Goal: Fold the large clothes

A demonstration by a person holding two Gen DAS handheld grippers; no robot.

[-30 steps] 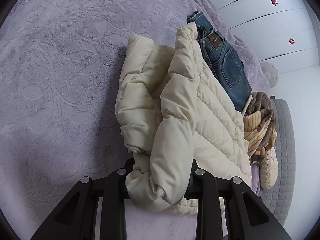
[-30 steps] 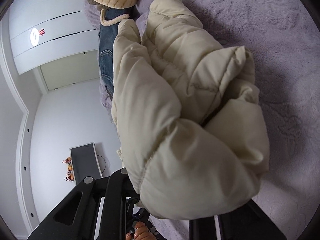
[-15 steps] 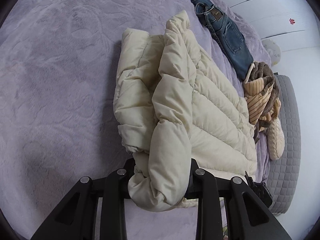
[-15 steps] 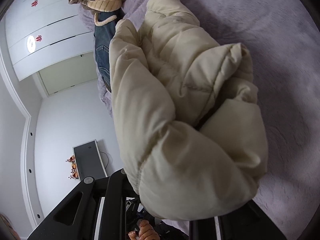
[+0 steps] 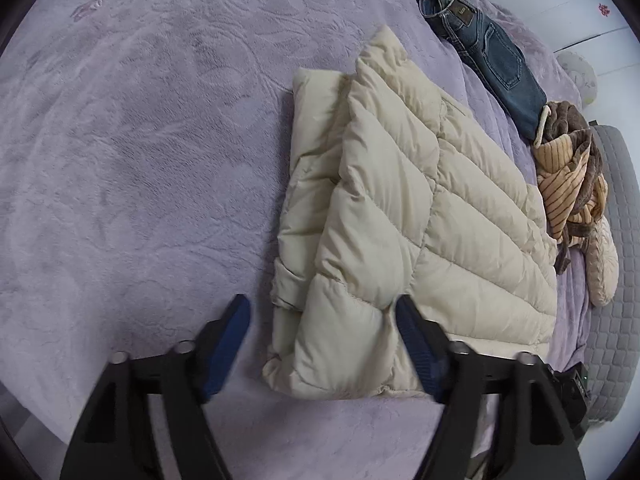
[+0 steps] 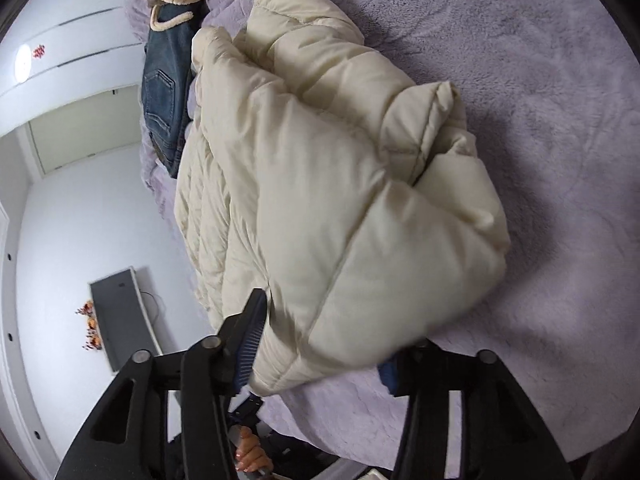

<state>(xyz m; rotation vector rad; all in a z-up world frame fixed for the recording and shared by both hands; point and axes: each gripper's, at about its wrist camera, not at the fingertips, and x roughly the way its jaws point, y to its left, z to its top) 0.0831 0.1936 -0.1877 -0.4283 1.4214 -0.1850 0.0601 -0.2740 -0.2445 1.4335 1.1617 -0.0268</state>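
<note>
A cream puffer jacket (image 5: 420, 208) lies folded on the lavender bedspread (image 5: 140, 140). My left gripper (image 5: 320, 304) straddles its near corner. Its jaws are opening wide: the left finger (image 5: 232, 328) stands clear of the fabric and the right finger (image 5: 416, 340) is at the jacket's edge. In the right wrist view the jacket (image 6: 340, 200) bulges up close over my right gripper (image 6: 324, 332). These jaws are opening too, with the jacket's end between them. The ribbed left pad (image 6: 252, 340) shows bare beside the fabric; the right finger is mostly hidden behind it.
Blue jeans (image 5: 492, 52) lie at the far side of the bed, with a striped tan and brown garment (image 5: 568, 176) and a cream quilted piece (image 5: 604, 264) beside them. A grey quilted edge (image 5: 616, 320) borders the bed. A person's hand (image 6: 248, 452) shows below.
Both grippers were shut on the jacket's end and have let go, their jaws spreading. The jacket has settled flatter on the bed. The left view has swung across toward the jeans.
</note>
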